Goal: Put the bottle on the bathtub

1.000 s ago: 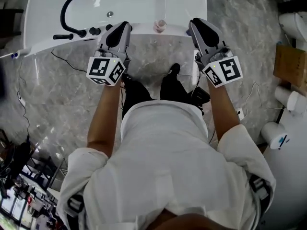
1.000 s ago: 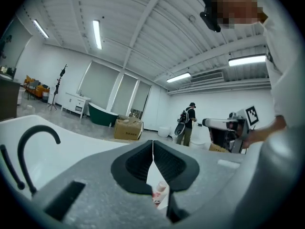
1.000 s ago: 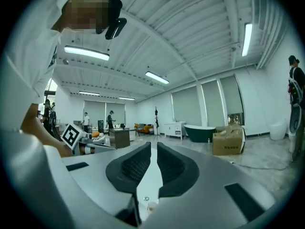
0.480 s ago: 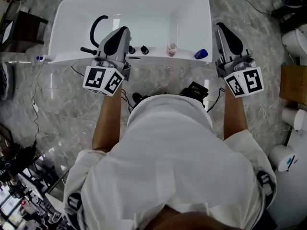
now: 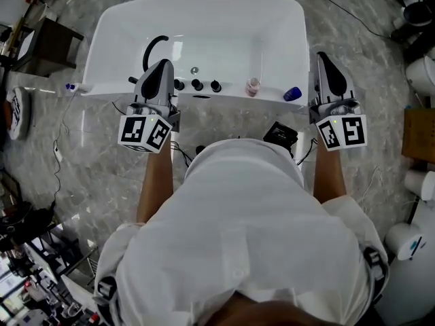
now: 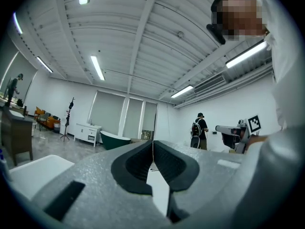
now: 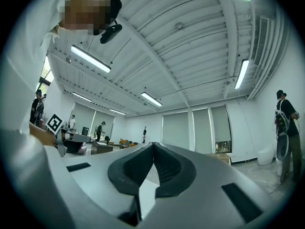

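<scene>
A small pink bottle stands upright on the near rim of the white bathtub. A blue object lies on the same rim to its right. My left gripper hovers over the rim's left part, near the black knobs, well left of the bottle. Its jaws are shut and hold nothing. My right gripper is beside the tub's right corner, right of the blue object, also shut and empty. Both gripper views look out level across the room and show no bottle.
A curved black hand shower and three black knobs sit at the tub's near left. A black device with cables lies on the marble floor by my feet. A cardboard box and white canisters stand at right.
Both grippers have come back from the tub's rim and risen, the right one swinging out past the tub's right corner. The bottle stays on the rim. More of the tub shows now.
</scene>
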